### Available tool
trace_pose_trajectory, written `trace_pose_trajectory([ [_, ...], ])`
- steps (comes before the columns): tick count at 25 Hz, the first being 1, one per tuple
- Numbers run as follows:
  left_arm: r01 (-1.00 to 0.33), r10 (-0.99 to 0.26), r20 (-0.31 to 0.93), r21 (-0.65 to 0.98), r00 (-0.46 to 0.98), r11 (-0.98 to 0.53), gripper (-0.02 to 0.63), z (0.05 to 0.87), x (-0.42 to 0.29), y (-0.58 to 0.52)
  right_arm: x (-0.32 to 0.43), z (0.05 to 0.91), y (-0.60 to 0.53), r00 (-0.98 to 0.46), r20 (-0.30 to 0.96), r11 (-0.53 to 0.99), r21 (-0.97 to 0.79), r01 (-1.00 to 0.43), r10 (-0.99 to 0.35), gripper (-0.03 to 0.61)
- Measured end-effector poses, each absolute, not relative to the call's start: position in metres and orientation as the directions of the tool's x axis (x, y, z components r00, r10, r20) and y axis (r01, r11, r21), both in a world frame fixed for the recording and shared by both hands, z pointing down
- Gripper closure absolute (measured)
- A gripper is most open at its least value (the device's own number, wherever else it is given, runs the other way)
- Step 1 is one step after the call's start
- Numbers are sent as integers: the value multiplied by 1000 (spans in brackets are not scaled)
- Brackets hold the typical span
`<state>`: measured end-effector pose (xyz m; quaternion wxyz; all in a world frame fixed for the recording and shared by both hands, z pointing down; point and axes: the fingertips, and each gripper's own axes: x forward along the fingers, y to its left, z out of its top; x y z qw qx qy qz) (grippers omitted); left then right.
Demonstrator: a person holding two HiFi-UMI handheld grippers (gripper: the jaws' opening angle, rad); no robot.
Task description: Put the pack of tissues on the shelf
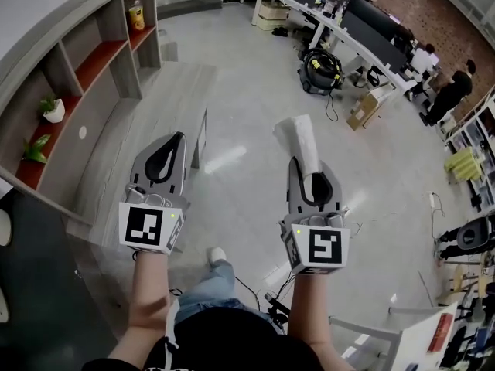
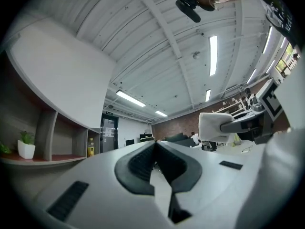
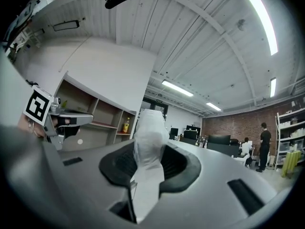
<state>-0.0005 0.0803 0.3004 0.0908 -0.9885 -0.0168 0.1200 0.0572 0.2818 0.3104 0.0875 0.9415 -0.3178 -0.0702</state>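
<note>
R tongs (image 3: 150, 151) are pinching the pack of tissues (image 3: 149, 137) betw. the pads, approx. mid-pack, w/ the white wrapper sticking out past the tips. In the head view it's showing at centre-right of frame, in the air above the floor (image 1: 247, 122), not resting on anything. L tongs (image 2: 155, 149) are pressed together w/ nothing betw. them, sitting at centre-left of the head view, on the side nearer the shelf (image 1: 81, 72), which is running along the upper left edge. Judging by this, the step in hand is the carry to the shelf: grasp looks done, placing not begun. Next move is prob. calling for bringing the pack up and left to a free compartment, setting it on a red board w/o knocking the bottle (image 1: 136, 10) at top or the potted plants (image 1: 52, 110) lower down, then spreading the pads. Floor is pale and glossy, reflecting light; a low grey platform (image 1: 147, 122) is lying along the shelf foot. Upper right: desks (image 1: 352, 25), cardboard box (image 1: 363, 113), ppl (image 1: 452, 91) standing. Brick wall (image 3: 224, 125) and strip lights (image 3: 178, 88) are showing in the right gripper view
</note>
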Motion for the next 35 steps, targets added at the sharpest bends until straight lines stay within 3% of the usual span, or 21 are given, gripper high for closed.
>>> trace_pose_trajectory([
  [16, -179, -146, -215, -141, 966, -974, 603, 318, 116, -25, 206, 315, 146, 619, -39, -608, 247, -755, -784, 462],
  [35, -508, -458, -241, -217, 855, -834, 603, 301, 53, -127, 200, 319, 6, 311, -43, -313, 202, -928, -949, 463],
])
